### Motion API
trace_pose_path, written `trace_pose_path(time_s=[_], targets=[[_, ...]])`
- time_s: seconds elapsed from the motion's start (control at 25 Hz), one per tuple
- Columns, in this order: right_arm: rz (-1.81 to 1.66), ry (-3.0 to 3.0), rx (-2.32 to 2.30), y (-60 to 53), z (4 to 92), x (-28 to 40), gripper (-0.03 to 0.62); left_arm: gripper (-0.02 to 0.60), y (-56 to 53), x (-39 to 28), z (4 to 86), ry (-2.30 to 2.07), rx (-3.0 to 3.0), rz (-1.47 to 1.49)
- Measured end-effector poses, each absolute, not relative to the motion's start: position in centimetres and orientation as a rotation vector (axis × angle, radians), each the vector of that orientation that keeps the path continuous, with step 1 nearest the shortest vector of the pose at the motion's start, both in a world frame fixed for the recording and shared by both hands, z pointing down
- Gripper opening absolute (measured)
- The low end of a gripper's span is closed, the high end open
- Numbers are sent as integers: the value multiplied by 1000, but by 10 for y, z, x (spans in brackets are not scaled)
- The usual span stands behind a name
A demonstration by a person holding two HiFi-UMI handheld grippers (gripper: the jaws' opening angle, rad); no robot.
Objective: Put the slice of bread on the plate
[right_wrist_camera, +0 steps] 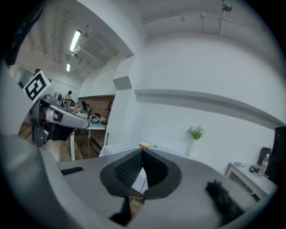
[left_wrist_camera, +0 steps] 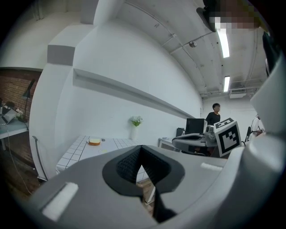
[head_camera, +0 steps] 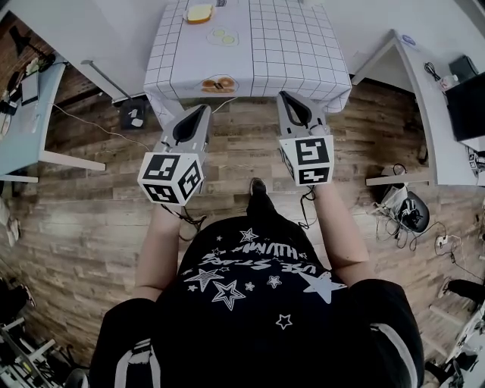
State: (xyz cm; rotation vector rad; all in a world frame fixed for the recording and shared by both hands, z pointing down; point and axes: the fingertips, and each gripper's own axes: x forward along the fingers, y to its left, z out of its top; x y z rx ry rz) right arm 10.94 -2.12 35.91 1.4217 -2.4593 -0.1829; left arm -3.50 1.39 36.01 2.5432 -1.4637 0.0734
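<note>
The slice of bread [head_camera: 200, 13] lies at the far end of the table with the white grid cloth [head_camera: 295, 53]; it also shows small in the left gripper view [left_wrist_camera: 94, 141] and just over the jaws in the right gripper view [right_wrist_camera: 144, 145]. A pale round plate-like thing [head_camera: 223, 35] lies just in front of the bread. Another round thing with orange pieces [head_camera: 218, 84] sits at the table's near edge. My left gripper [head_camera: 203, 108] and right gripper [head_camera: 286, 95] hover side by side before that edge, both shut with nothing held. Each one's pads meet at the tips [left_wrist_camera: 141, 147] [right_wrist_camera: 143, 150].
Wood floor lies between me and the table. White desks stand at the left [head_camera: 30, 129] and right [head_camera: 439, 114], with cables on the floor [head_camera: 409, 220]. A vase of flowers [left_wrist_camera: 135, 125] stands behind the table. A person [left_wrist_camera: 215, 114] stands far off by a monitor.
</note>
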Motion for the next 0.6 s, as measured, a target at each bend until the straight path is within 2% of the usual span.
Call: trace_pose_path(time_s=[0.36, 0.6], targets=[[-186, -2424, 1466, 39, 345, 95, 14, 9, 64, -44, 350, -1401, 2578, 56], [-156, -2403, 1474, 32, 365, 105, 14, 8, 52, -34, 369, -1374, 2572, 61]])
